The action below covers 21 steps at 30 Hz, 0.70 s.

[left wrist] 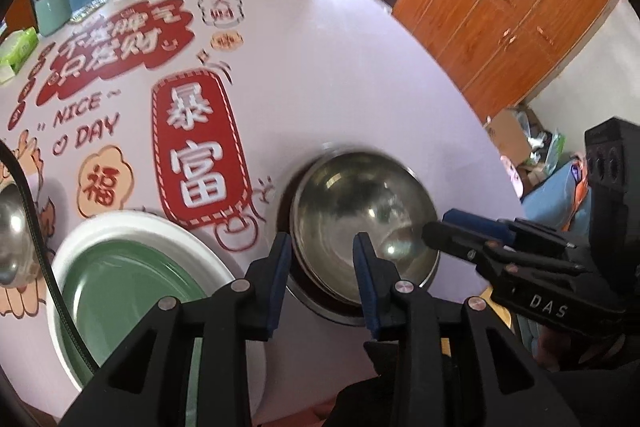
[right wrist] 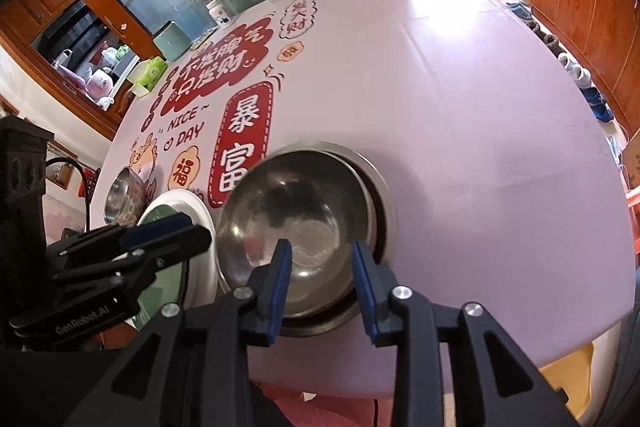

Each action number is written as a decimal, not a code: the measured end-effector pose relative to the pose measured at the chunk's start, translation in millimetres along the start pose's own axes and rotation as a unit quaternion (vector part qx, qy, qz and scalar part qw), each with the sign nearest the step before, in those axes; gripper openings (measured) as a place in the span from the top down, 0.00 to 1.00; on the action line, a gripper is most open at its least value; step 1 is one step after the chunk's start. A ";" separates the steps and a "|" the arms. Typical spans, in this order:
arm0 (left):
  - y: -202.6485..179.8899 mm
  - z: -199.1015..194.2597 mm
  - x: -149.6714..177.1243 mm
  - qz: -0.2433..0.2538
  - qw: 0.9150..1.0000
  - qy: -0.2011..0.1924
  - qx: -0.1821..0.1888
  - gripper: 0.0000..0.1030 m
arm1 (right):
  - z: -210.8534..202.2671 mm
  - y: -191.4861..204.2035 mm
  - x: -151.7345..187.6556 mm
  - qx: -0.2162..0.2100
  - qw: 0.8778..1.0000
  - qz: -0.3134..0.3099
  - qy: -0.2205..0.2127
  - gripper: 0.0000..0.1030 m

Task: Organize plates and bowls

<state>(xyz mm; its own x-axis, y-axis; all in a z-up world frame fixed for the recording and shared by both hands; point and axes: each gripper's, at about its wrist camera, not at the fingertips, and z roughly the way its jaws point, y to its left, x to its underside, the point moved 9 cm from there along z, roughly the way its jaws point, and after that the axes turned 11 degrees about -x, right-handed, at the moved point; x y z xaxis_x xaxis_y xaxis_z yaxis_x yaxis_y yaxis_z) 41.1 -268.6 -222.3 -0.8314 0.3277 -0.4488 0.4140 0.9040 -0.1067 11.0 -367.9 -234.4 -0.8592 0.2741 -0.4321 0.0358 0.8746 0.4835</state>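
I have both tools over the near edge of the bench [right wrist: 460, 99], which carries a pale cloth with red printed characters. The stack of steel bowls [right wrist: 296, 211] sits there, the top bowl nested in a wider one and a little off-centre toward the left. The right hand-held gripper [right wrist: 322, 247] hangs over the stack's near rim with jaws apart and nothing between the pads; I judge the top bowl has been set down and let go. The left hand-held gripper [left wrist: 322, 241] is also apart and empty, poised above the left rim of the same stack. To its left lies the green plate [left wrist: 128, 283] resting in a white plate [left wrist: 132, 223], just beside the bowls. One more steel bowl [right wrist: 124, 199] stands alone further left on the cloth, well apart from the stack. Step in hand: nesting bowls, release done. Next, by my judgement, I reach left for the lone bowl, close on its rim, and bring it onto the stack; the thin rim looks slippery, so the bite must be square.
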 end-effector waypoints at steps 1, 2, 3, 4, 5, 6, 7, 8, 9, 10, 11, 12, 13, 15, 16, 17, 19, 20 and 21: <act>3.5 -3.2 -2.1 -0.003 1.000 -0.007 0.000 0.70 | -0.2 2.5 -1.2 -0.001 1.000 -0.002 -0.002 0.61; 7.6 -6.1 -4.1 -0.006 1.000 -0.012 0.000 0.70 | 0.7 6.4 -2.7 -0.002 1.000 -0.005 -0.004 0.60; 11.3 -8.0 -5.8 -0.009 1.000 -0.016 0.000 0.70 | 1.3 9.8 -3.6 -0.002 1.000 -0.007 -0.005 0.60; 16.1 -10.8 -7.2 -0.012 1.000 -0.020 -0.001 0.70 | 2.4 13.2 -4.8 -0.003 1.000 -0.010 -0.006 0.60; 19.6 -12.4 -8.1 -0.014 1.000 -0.023 -0.002 0.70 | 3.4 17.0 -5.7 -0.004 1.000 -0.012 -0.007 0.60; 24.3 -13.6 -9.2 -0.017 1.000 -0.026 -0.003 0.70 | 4.5 21.0 -7.0 -0.005 1.000 -0.014 -0.009 0.60; 30.7 -15.9 -9.7 -0.021 0.999 -0.031 -0.004 0.70 | 5.5 24.7 -8.3 -0.004 1.000 -0.017 -0.010 0.60; 36.6 -18.0 -10.9 -0.025 0.999 -0.036 -0.008 0.70 | 6.6 30.0 -10.2 -0.006 1.000 -0.019 -0.014 0.60; 41.2 -20.1 -12.0 -0.028 0.999 -0.041 -0.010 0.70 | 7.1 33.9 -11.6 -0.007 1.000 -0.022 -0.017 0.60; 48.9 -23.7 -13.6 -0.033 0.998 -0.048 -0.012 0.70 | 7.5 38.5 -13.5 -0.007 0.999 -0.024 -0.022 0.60; 55.2 -26.4 -14.5 -0.038 0.998 -0.052 -0.014 0.70 | 7.9 43.5 -15.0 -0.008 0.999 -0.028 -0.026 0.60; 61.3 -28.6 -15.5 -0.042 0.997 -0.057 -0.015 0.70 | 8.4 47.5 -16.1 -0.009 0.999 -0.030 -0.029 0.60; 70.8 -32.2 -16.5 -0.049 0.997 -0.062 -0.018 0.70 | 9.2 51.9 -17.6 -0.008 0.999 -0.032 -0.032 0.59; 83.4 -37.0 -17.1 -0.058 0.996 -0.068 -0.021 0.69 | 12.4 62.4 -20.7 -0.009 0.999 -0.038 -0.038 0.56; 91.6 -40.1 -17.4 -0.062 0.995 -0.071 -0.024 0.69 | 14.0 66.6 -22.1 -0.010 0.998 -0.039 -0.040 0.55; 97.4 -42.4 -17.1 -0.065 0.995 -0.073 -0.026 0.69 | 16.6 73.0 -23.8 -0.012 0.998 -0.042 -0.042 0.55; 111.1 -48.6 -16.1 -0.072 0.994 -0.078 -0.030 0.69 | 20.3 81.5 -25.5 -0.015 0.998 -0.045 -0.045 0.55; 116.8 -51.1 -15.3 -0.074 0.993 -0.081 -0.032 0.69 | 23.0 86.9 -26.6 -0.017 0.998 -0.046 -0.046 0.55; 122.8 -53.7 -14.7 -0.077 0.993 -0.083 -0.034 0.69 | 25.9 92.6 -27.5 -0.018 0.998 -0.048 -0.047 0.55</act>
<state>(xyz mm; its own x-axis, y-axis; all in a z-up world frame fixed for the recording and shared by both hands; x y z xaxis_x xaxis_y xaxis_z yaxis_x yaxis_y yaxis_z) 84.3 -147.7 -181.2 -0.8076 0.1398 -0.5730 0.2562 0.9582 -0.1274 51.2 -284.2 -197.5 -0.8059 0.2283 -0.5463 -0.0635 0.8840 0.4632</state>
